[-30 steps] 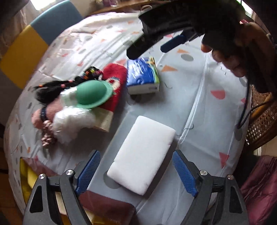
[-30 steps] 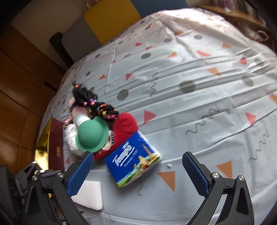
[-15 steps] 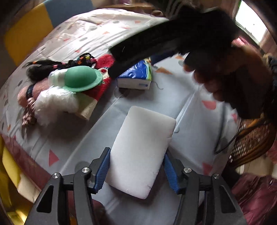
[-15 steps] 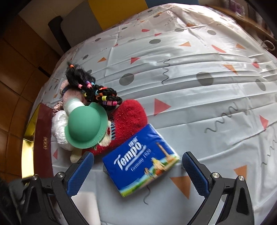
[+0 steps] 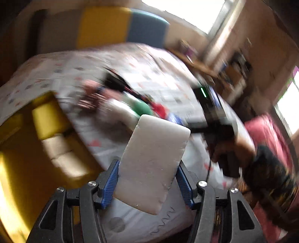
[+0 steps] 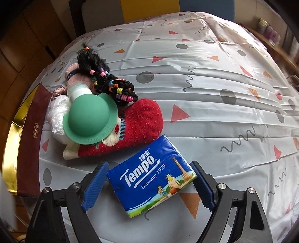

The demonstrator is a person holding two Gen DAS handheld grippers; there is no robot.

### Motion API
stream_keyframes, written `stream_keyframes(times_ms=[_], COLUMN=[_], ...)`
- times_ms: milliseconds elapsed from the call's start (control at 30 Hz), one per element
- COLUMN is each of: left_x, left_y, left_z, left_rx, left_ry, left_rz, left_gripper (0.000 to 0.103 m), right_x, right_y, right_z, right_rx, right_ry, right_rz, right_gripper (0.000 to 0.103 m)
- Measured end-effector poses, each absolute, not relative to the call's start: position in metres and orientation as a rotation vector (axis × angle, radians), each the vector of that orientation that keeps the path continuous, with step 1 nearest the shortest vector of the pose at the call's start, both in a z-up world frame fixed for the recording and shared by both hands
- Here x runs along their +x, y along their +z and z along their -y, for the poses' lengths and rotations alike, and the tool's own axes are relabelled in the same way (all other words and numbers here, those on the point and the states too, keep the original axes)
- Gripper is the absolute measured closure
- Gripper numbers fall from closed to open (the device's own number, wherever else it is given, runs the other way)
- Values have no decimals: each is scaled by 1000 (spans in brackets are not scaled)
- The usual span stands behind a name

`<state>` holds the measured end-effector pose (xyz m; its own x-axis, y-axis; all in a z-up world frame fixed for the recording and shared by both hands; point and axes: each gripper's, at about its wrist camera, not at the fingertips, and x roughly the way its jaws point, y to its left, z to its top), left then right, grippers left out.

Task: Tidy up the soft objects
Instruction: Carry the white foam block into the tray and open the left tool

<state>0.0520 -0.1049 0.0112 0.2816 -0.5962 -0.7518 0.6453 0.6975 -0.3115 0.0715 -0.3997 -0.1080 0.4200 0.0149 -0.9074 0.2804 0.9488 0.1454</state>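
My left gripper (image 5: 148, 182) is shut on a white sponge block (image 5: 152, 162) and holds it lifted above the table edge; the view is motion-blurred. My right gripper (image 6: 148, 185) is open, its blue pads on either side of a blue Tempo tissue pack (image 6: 151, 178) lying on the patterned tablecloth (image 6: 214, 84); the pads stand close to the pack's sides. Beside the pack lie a red sock (image 6: 138, 127), a green silicone cup (image 6: 89, 121), a black braided wig with beads (image 6: 106, 82) and a white fluffy item (image 6: 57, 117).
A dark red and gold box (image 6: 28, 142) sits at the table's left edge. A yellow box (image 5: 46, 119) shows left of the table in the left wrist view. The hand with the right gripper (image 5: 220, 134) is at the right there. Chairs (image 6: 149, 9) stand behind the table.
My left gripper closed on the white sponge and lifted it off the table, swinging left. My right gripper moved down around the tissue pack and its jaws narrowed.
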Motion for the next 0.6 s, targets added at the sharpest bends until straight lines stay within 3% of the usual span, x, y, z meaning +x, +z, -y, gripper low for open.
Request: stream_keyframes(times_ms=[333,600], left_x=[139,195], left_y=[-20,-52], left_z=[-3,-18], left_rx=[-300,-418], left_ry=[-311,-171], left_rz=[-1045,-1113], left_gripper=[43,42], right_x=[74,73], right_y=[-111,-112], right_z=[387,382], right_rx=[210,160], right_ry=[-181,-190], right_rz=[-1141,-1138], right_gripper=[15,15])
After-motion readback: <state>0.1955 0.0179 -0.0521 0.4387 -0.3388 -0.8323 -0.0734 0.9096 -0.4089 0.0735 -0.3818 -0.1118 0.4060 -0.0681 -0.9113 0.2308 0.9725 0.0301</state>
